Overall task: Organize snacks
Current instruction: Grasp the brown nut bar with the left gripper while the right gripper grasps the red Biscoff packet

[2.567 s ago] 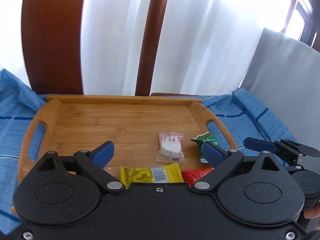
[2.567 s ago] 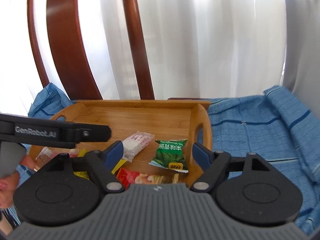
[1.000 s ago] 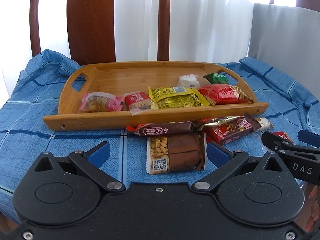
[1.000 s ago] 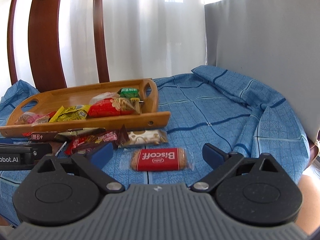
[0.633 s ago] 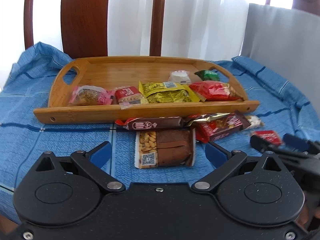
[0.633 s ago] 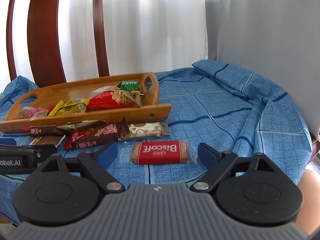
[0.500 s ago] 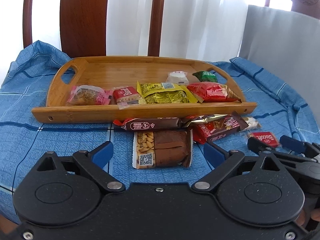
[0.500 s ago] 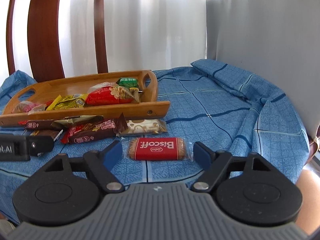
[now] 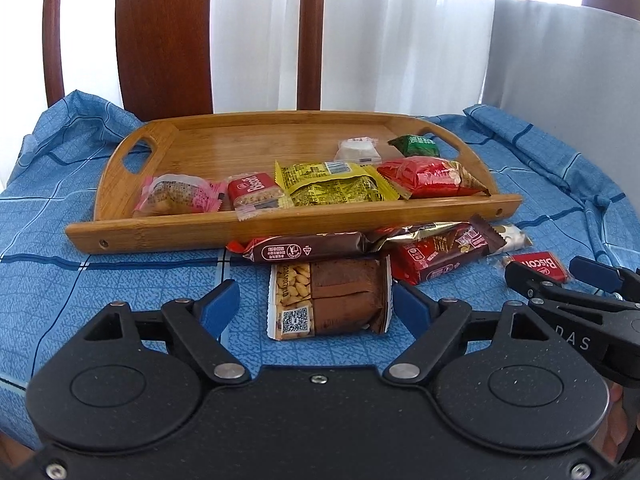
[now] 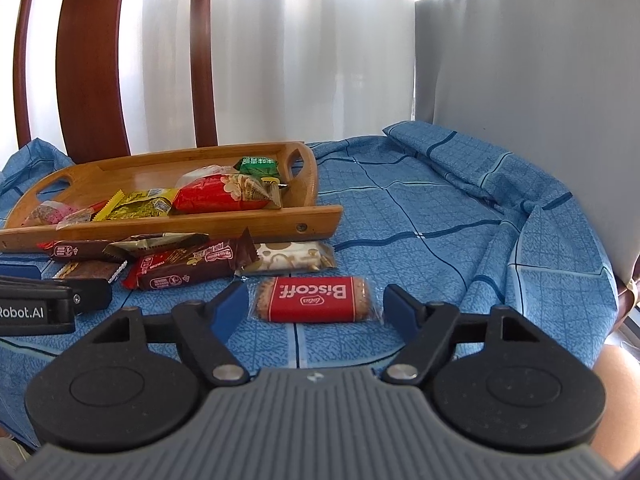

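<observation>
Surface: covered by a blue checked cloth [image 9: 80, 280]; white curtains and a dark wooden chair back [image 9: 164, 36] stand behind it.
Tray: wooden tray [image 9: 280, 224] lies on the cloth at the far side, already carrying six wrapped snacks, among them a yellow packet [image 9: 336, 188] and a red packet [image 9: 428, 178].
Loose snacks: several wrapped bars lie on the cloth just in front of the tray's near rim.
Left tool [image 9: 316, 308]: jaws wide but closing; the peanut bar [image 9: 328, 300] lies flat on the cloth between the blue pads. The right pad sits right at the wrapper's edge; contact there cannot be told. The left pad stands clear of the wrapper. Nothing is lifted.
Right tool [image 10: 314, 308]: jaws wide but closing; the red Biscoff biscuit [image 10: 314, 299] lies flat between the pads, a narrow gap showing on each side. No hold.
Relation of tools: side by side, near each other, each tool's finger showing at the edge of the other's view.
</observation>
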